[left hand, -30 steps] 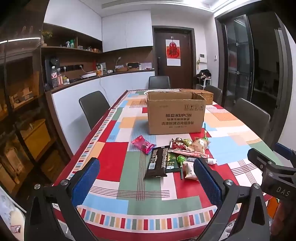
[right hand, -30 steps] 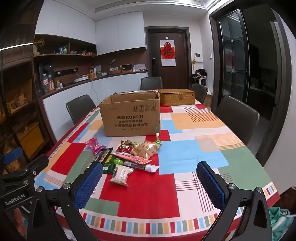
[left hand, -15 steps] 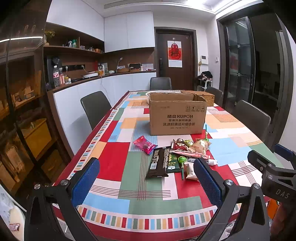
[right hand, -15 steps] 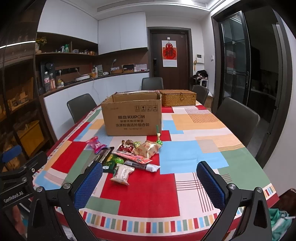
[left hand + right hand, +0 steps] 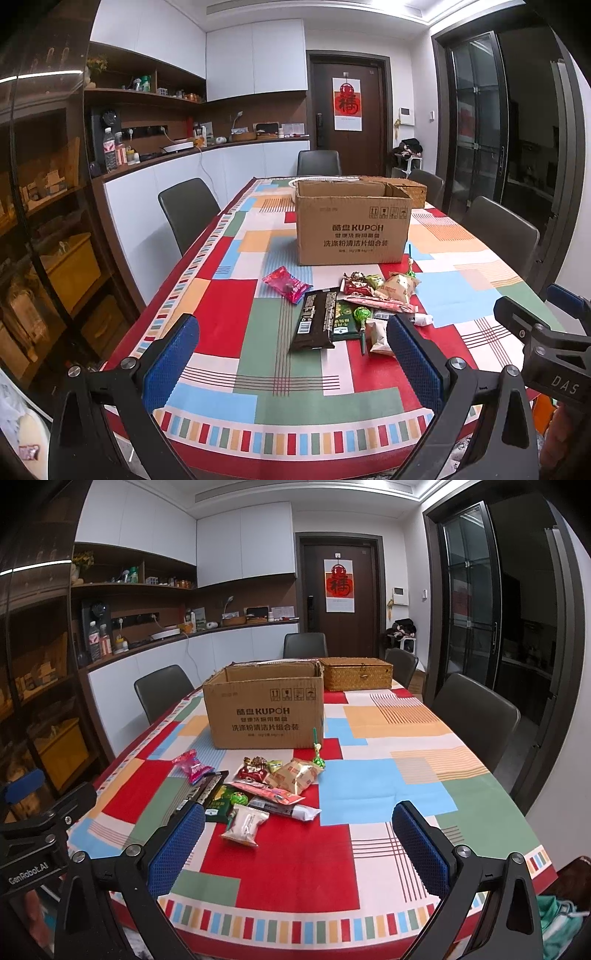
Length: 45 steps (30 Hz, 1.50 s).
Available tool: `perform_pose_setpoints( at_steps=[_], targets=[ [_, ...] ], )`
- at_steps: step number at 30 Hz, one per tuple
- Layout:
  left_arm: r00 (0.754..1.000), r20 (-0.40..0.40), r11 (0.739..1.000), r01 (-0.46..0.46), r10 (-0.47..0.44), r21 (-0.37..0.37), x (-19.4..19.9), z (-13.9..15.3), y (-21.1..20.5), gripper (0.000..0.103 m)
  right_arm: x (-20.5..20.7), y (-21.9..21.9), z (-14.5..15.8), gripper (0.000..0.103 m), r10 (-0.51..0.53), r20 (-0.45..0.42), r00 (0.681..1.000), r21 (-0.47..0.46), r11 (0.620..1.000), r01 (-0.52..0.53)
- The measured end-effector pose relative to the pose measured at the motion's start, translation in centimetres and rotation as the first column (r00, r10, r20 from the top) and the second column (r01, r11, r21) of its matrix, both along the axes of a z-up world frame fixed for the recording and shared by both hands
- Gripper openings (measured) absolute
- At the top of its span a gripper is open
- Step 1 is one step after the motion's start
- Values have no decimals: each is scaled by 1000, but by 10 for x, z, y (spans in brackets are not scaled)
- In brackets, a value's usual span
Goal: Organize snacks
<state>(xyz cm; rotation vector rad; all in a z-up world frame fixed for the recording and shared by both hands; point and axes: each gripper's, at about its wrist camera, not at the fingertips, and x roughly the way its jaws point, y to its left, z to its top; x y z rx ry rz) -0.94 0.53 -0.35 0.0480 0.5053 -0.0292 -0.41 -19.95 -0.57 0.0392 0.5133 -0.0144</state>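
Hovered with both the left tool point(image 5: 291, 363) and right tool point(image 5: 299, 849) spread wide and empty over the table point(image 5: 325, 853) edge, snacks point(image 5: 258, 794) heaped ahead before the open box point(image 5: 264, 709), nearer the left tool, dark wrapper point(image 5: 316, 319) lengthwise.

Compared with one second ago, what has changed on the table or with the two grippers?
Very little. Both cameras show the cardboard box and the snack pile slightly lower and nearer, so both grippers eased forward a bit. The left gripper and right gripper stay open and empty. Nothing was grasped or released; the snacks, box and wicker basket lie as before.
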Motion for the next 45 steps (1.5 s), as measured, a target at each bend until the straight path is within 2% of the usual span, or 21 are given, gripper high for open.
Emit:
perform_pose_setpoints(
  at_steps=[45],
  targets=[
    [1000, 1, 1000, -2, 2, 0, 1, 3, 2, 103, -1, 2, 0, 103, 3, 2, 1000, -8, 1000, -3]
  ],
)
